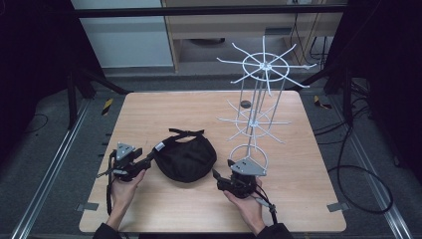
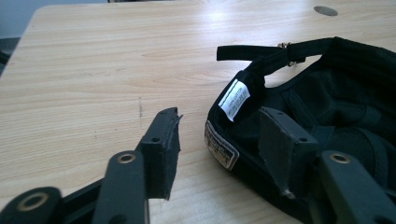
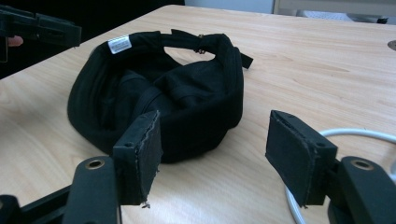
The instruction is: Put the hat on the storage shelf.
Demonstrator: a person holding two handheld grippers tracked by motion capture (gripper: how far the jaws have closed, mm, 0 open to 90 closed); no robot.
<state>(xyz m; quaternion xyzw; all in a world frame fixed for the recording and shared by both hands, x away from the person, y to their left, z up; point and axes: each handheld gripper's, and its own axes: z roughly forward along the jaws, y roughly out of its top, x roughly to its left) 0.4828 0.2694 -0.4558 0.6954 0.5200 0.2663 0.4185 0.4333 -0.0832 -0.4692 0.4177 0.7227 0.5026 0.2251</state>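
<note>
on the tabletop [image 1: 149, 107] near my edge lies the black cap [image 1: 185, 158], upside down with its hollow facing up, between my two grippers. its strap with a small buckle arches across the far side, and a white label [image 2: 234, 99] sticks up from the inner band on the left. my left gripper [image 1: 149, 160] sits at the cap's left edge; its fingers [image 2: 161, 147] are spread, one outside the rim over bare wood and the other over the cap's inside, so the rim stands between them. i see no pad pressing on the cloth. my right gripper [image 1: 217, 175] hangs just right of the cap, its fingers [image 3: 142, 154] spread wide and holding nothing, the cap lying ahead of them and apart. behind that hand stands the white wire rack [image 1: 259, 99], its base ring beside the gripper.
</note>
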